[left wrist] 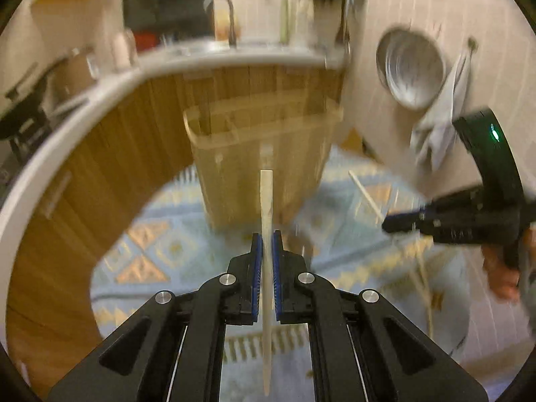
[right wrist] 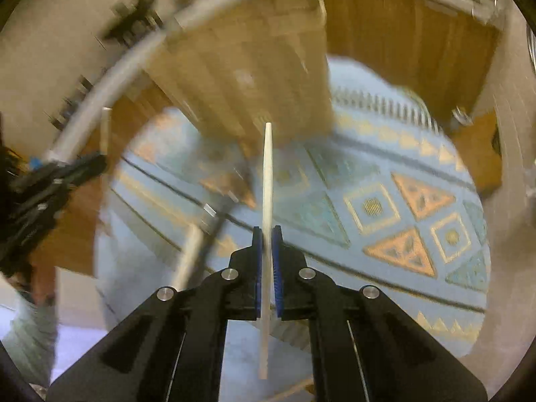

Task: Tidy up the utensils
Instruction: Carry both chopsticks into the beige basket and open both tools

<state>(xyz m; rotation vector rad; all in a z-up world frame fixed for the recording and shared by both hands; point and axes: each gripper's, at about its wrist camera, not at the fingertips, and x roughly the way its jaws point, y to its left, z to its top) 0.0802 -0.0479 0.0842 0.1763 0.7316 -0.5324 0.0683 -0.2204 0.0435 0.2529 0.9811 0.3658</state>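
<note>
- floor (right wrist: 475, 331), pale, mostly under a blue patterned rug (right wrist: 385, 201)
- wooden box (left wrist: 264, 154) standing on the rug, blurred

Left tool (left wrist: 267, 234): matte black linkage arms, round silver screw heads at pivots, blue ribbed pads (left wrist: 256, 274) lining both fingers. Right tool (right wrist: 267, 231): same build. Seen from the left wrist camera, its black housing carries a green light.

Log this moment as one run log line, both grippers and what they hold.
left gripper: shut on left chopstick | right gripper: shut on right chopstick | wooden organizer: ahead | status: not yet placed
</note>
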